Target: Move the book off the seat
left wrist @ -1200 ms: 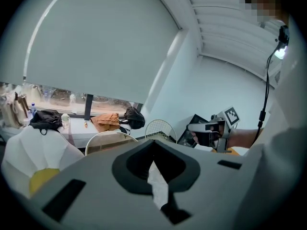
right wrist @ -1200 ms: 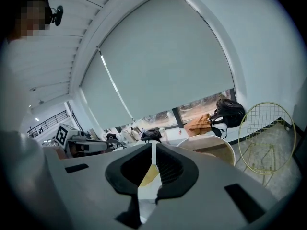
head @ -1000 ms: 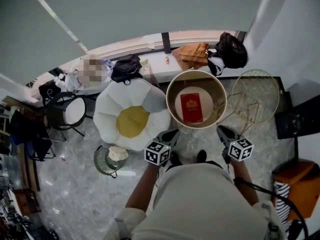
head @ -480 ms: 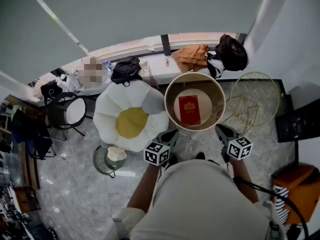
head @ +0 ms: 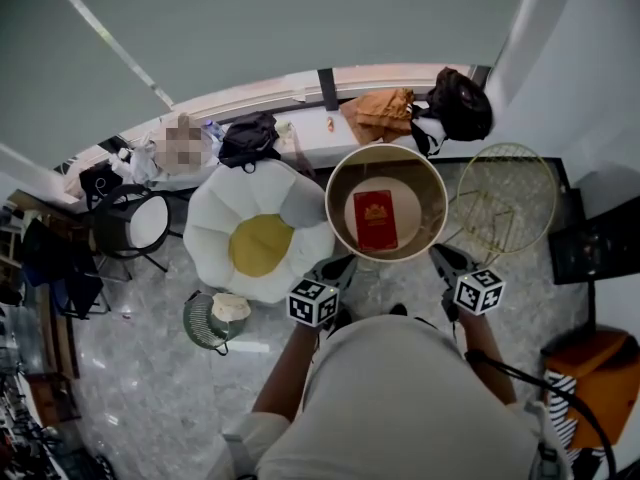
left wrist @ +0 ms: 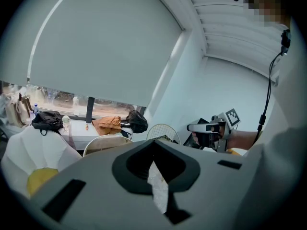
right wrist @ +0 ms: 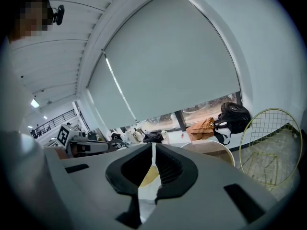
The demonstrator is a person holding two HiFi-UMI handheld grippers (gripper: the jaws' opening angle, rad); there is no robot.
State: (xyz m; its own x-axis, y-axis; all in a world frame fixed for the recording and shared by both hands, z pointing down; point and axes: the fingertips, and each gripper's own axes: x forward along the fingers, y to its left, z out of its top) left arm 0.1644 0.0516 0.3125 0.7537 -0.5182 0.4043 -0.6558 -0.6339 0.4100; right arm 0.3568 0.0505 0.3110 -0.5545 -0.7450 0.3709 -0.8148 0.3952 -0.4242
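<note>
Red book lies flat in middle of round seat, same spot as second ago. I see only my view drift a bit. So book is not off seat. Left gripper and right gripper hang by seat's near edge, apart from book. Both pinched together, holding nothing.

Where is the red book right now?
In the head view, the red book lies flat inside the round tan seat, right of centre, between the white flower cushion on its left and the wire chair on its right.
</note>
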